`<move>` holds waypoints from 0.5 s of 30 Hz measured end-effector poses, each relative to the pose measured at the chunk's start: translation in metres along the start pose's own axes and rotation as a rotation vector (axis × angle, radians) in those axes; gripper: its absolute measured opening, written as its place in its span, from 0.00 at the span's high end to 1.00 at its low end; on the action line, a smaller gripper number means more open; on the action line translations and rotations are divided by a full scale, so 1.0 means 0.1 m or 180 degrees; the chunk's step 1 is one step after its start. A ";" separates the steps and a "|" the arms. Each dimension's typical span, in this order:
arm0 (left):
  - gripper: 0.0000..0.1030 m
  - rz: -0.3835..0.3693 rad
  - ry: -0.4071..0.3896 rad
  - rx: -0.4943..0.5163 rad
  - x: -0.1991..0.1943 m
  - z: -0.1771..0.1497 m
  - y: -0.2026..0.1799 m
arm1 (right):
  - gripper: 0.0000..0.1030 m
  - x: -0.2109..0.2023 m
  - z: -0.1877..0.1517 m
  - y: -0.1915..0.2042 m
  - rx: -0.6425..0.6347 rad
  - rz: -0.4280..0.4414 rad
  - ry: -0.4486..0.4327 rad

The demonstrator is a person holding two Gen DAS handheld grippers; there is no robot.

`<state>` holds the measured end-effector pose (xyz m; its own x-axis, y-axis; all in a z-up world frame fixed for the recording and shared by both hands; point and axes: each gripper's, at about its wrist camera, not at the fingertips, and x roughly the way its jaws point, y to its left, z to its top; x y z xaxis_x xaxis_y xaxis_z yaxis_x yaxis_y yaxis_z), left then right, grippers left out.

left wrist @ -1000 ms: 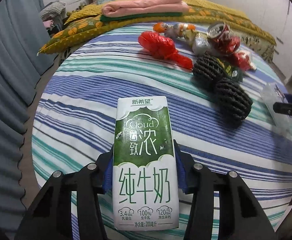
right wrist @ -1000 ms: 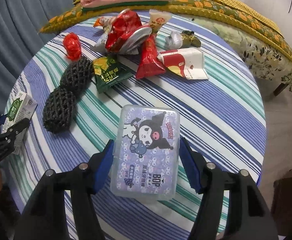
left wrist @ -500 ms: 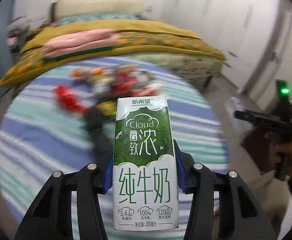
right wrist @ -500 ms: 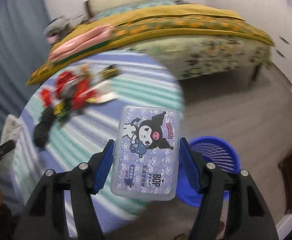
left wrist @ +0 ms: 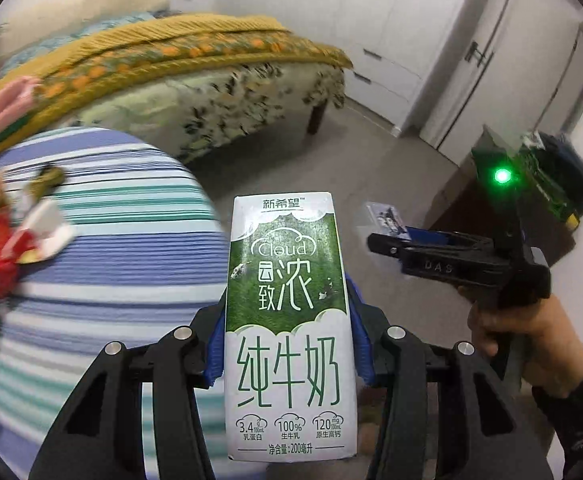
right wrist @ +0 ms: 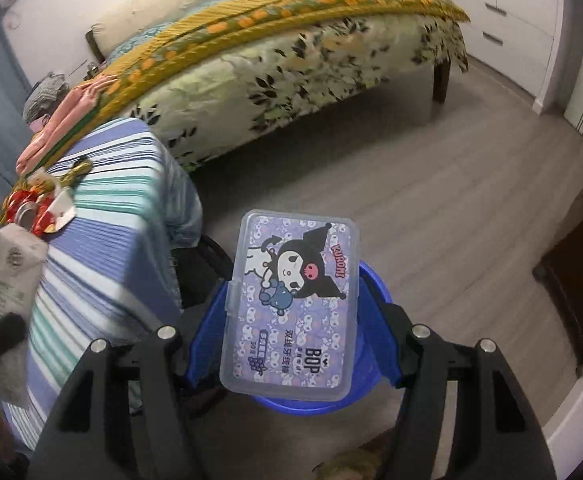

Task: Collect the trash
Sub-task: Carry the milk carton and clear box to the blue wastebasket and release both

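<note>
A green and white milk carton [left wrist: 289, 320] stands upright between the blue pads of my left gripper [left wrist: 289, 344], which is shut on it, out past the table's right edge. My right gripper [right wrist: 293, 312] is shut on a clear purple cartoon-print plastic box [right wrist: 291, 304], held directly over a blue bin [right wrist: 371, 304] on the floor. In the left wrist view the right gripper [left wrist: 383, 236] shows at the right, in a person's hand [left wrist: 531, 332]. The carton [right wrist: 9, 276] also shows at the left edge of the right wrist view.
A round table with a striped cloth [left wrist: 103, 248] carries a pile of red wrappers and other trash [left wrist: 7, 240] at its far left. A bed with a yellow blanket [right wrist: 291, 40] stands behind. Grey floor [right wrist: 451, 184] lies to the right, white cupboards [left wrist: 451, 40] beyond.
Both grippers swung right, off the striped table, each keeping its hold. The trash pile slid to the left edge of both views. The blue bin came under the purple box.
</note>
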<state>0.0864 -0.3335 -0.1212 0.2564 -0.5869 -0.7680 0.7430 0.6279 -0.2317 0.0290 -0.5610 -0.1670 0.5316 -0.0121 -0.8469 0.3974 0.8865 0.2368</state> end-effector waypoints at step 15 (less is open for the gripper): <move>0.21 0.0015 0.0235 0.0166 1.17 0.15 -0.25 | 0.29 0.63 0.06 -0.58 0.0501 0.0255 0.0241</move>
<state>0.1077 -0.4255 -0.1961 0.2151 -0.5434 -0.8115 0.7736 0.6019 -0.1980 0.0438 -0.6156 -0.2312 0.5107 0.0957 -0.8544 0.4713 0.8000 0.3713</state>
